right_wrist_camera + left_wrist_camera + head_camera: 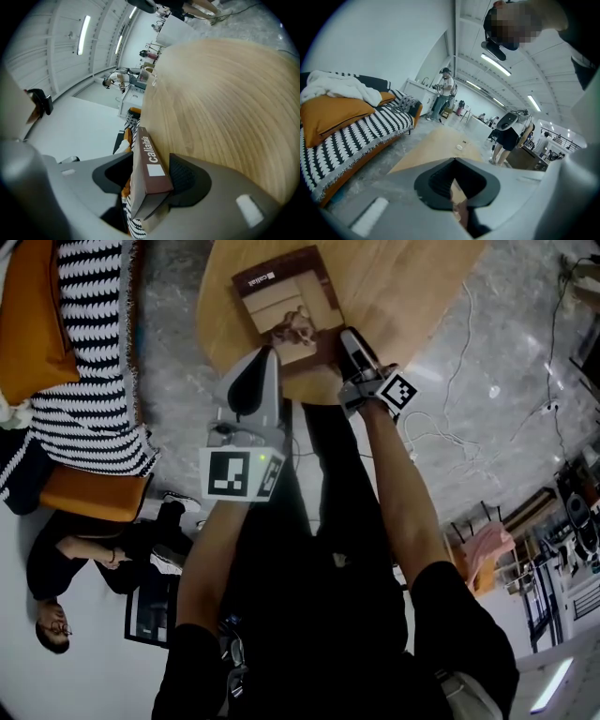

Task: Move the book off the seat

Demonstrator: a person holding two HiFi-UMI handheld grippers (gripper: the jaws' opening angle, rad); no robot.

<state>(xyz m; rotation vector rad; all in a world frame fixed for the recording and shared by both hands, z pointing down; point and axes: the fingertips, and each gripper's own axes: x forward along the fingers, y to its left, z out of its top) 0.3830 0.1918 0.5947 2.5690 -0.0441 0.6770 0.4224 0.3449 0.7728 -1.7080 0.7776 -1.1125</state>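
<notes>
- One sofa (89,495), draped in a black-and-white striped throw (94,362), stands beyond the table's left edge, with bare floor between them.
- Round wooden table (403,287) carries the book.
- Book (286,306) lies flat, cover up, by the table's near edge, off the sofa.
- Right gripper (342,341) straddles the book's near right corner. The spine stands between its spread jaws, and a gap shows beside one pad, so nothing is pinched.
- Left gripper (265,357) hovers over the table's near edge, just left of the book, jaws slightly apart and clamping nothing.
</notes>
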